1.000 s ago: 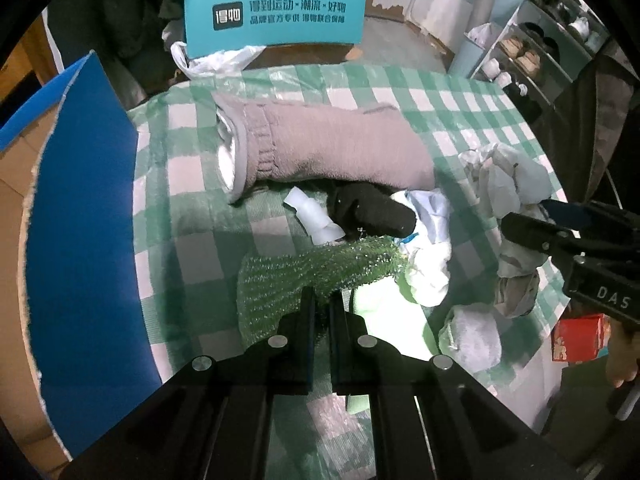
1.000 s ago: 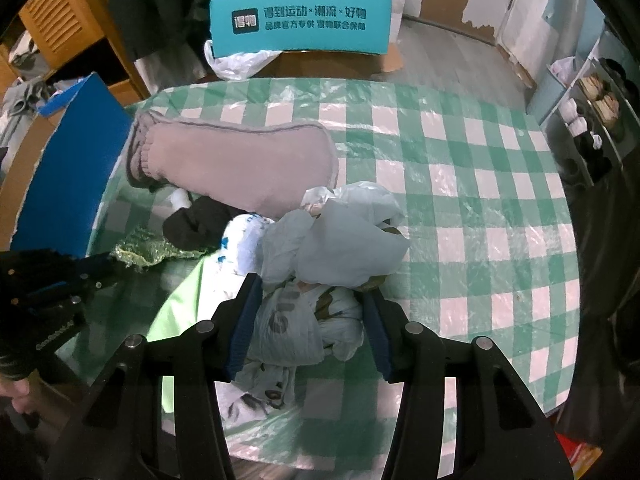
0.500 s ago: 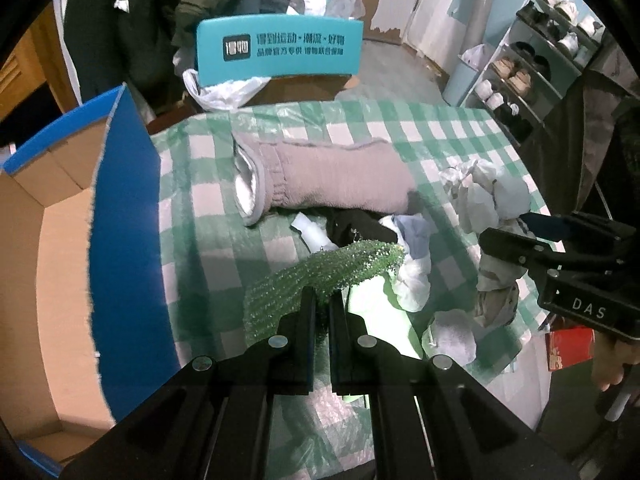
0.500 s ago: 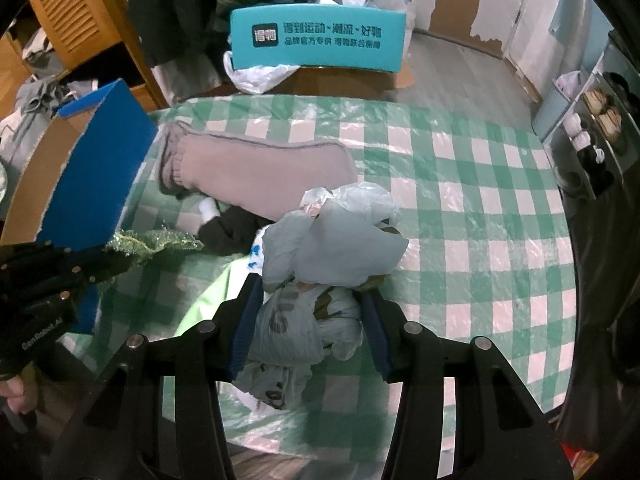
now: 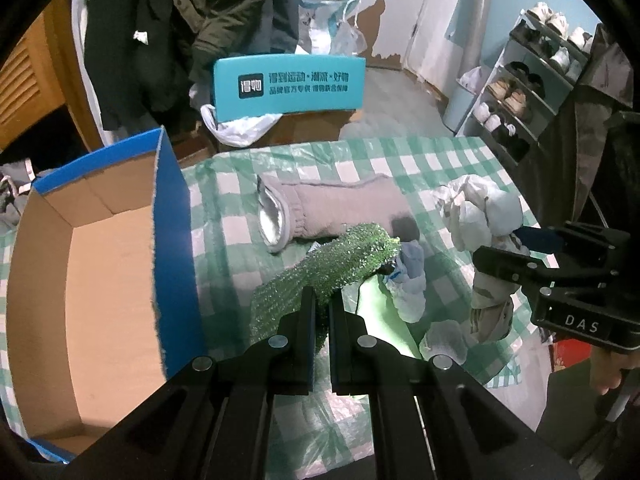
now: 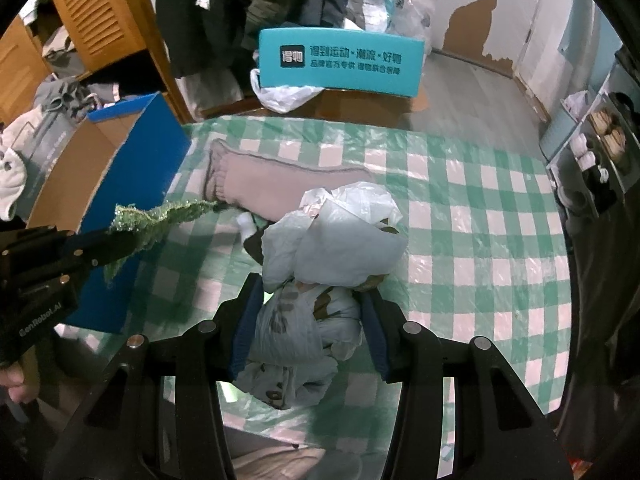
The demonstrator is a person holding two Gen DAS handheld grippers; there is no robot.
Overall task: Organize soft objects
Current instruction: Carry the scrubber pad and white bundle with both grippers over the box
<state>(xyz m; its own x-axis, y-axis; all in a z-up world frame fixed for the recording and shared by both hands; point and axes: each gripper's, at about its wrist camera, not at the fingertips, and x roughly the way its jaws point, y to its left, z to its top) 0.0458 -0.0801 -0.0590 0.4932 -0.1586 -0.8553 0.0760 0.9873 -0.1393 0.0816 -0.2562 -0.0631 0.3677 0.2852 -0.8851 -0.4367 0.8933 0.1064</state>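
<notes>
My left gripper (image 5: 321,308) is shut on a sparkly green cloth (image 5: 332,264) and holds it in the air above the checked table, beside the open blue cardboard box (image 5: 172,240). The green cloth also shows in the right wrist view (image 6: 160,216). My right gripper (image 6: 310,304) is shut on a bundle of white plastic bags and patterned cloth (image 6: 332,248), lifted off the table. A grey knitted sock (image 5: 344,208) lies flat on the table behind. A small white-and-blue cloth (image 5: 412,280) lies beside it.
The table has a green-and-white checked cover (image 6: 480,208). A light green sheet (image 5: 380,320) lies under the grippers. A teal sign (image 5: 288,84) stands beyond the far edge. A shoe rack (image 5: 528,80) is at the right. Coats (image 6: 240,0) hang behind.
Both grippers have risen with their loads. The green cloth has come off the table and moved left toward the blue box, whose brown inside now shows.
</notes>
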